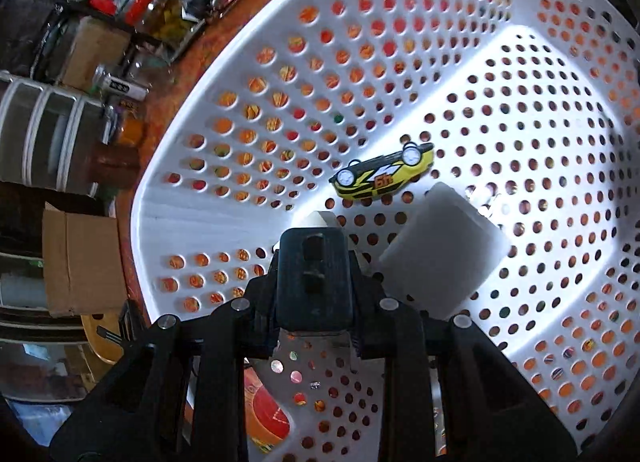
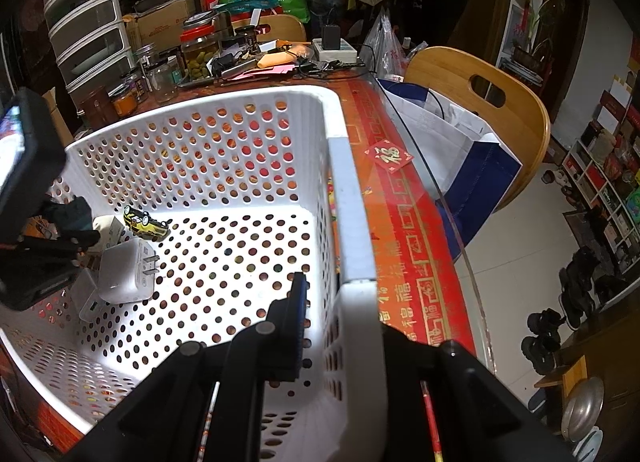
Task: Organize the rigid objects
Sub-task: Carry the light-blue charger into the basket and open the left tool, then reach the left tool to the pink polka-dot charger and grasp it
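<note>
Red tablecloth (image 2: 404,221) underlies the white basket (image 2: 352,197) you steady: your right gripper (image 2: 344,326) is clamped on its rim, one finger inside, one outside. Your left gripper (image 1: 316,258) reaches into the basket; whether it grips anything cannot be told. Beyond it lie a white charger (image 2: 128,270) and an overturned yellow car (image 1: 384,175), apart on the floor.

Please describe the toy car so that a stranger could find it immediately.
Look inside the white perforated basket on the red table. On its floor, near the white charger, the toy car lies wheels up. It is the only yellow-and-black thing there.
</note>
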